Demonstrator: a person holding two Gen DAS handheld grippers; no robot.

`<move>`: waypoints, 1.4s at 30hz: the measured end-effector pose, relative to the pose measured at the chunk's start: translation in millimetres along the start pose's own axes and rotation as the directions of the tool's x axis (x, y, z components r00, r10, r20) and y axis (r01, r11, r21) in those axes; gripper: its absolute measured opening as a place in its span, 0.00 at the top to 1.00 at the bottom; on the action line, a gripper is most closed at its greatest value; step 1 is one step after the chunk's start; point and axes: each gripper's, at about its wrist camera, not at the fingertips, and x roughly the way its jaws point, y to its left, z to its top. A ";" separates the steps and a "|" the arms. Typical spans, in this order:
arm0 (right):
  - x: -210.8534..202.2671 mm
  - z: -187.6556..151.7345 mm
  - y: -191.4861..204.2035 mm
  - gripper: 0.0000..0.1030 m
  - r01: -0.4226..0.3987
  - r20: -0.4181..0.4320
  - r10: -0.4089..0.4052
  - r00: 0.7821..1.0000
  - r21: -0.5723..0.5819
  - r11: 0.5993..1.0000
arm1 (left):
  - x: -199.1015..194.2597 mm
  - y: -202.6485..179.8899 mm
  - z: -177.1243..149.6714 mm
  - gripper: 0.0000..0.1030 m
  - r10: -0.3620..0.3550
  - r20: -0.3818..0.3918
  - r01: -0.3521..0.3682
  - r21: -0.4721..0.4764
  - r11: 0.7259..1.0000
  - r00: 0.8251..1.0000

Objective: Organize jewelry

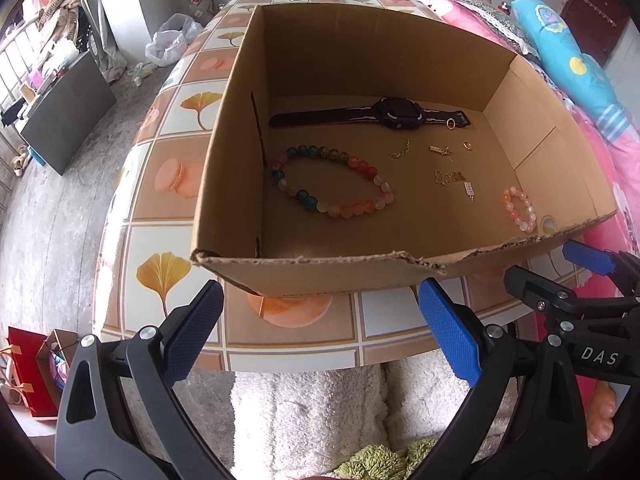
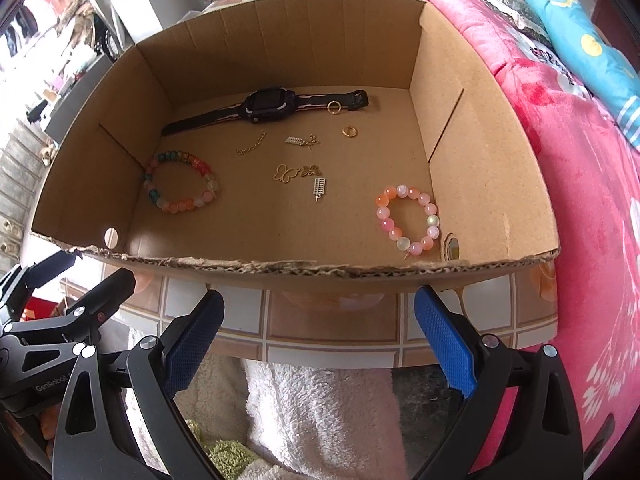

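An open cardboard box (image 1: 320,276) (image 2: 280,276) stands on a tiled table. Inside lie a black watch (image 1: 396,114) (image 2: 272,106), a multicoloured bead bracelet (image 1: 332,180) (image 2: 182,182), a small pink bead bracelet (image 1: 520,210) (image 2: 406,220), gold rings (image 1: 451,124) (image 2: 350,131), a gold chain piece (image 1: 400,150) (image 2: 251,145) and small gold charms (image 1: 450,178) (image 2: 296,172). My left gripper (image 1: 320,336) is open and empty, in front of the box's near wall. My right gripper (image 2: 318,334) is open and empty, also in front of the box; it shows at the right of the left wrist view (image 1: 560,272).
The table (image 1: 168,200) (image 2: 336,332) has a leaf and macaron pattern. A pink bedspread (image 2: 580,200) and blue pillow (image 1: 568,56) lie to the right. A white towel (image 1: 312,420) is below the table edge. A red bag (image 1: 28,372) and dark cabinet (image 1: 68,112) stand on the floor at left.
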 end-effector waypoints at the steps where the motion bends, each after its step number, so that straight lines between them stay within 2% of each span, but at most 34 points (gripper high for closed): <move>1: 0.3 0.1 1.3 0.09 0.007 -0.004 -0.007 1.000 -0.007 1.000 | 0.2 1.3 -0.4 0.08 -0.009 0.000 0.009 -0.003 1.000 1.000; 18: 2.2 -0.4 26.4 0.09 0.093 -0.035 -0.095 0.995 -0.057 0.994 | 1.6 17.6 -4.3 0.08 -0.069 0.015 0.069 0.026 0.997 0.997; 31: 1.1 -3.8 31.9 0.09 0.097 -0.035 -0.099 0.994 -0.042 0.994 | 0.5 20.8 -5.4 0.08 -0.057 0.017 0.056 0.026 0.998 0.998; 42: 3.9 2.1 35.7 0.09 0.085 -0.043 -0.089 0.995 -0.076 0.993 | -3.0 24.4 -5.5 0.08 -0.035 0.030 0.035 -0.010 0.999 0.999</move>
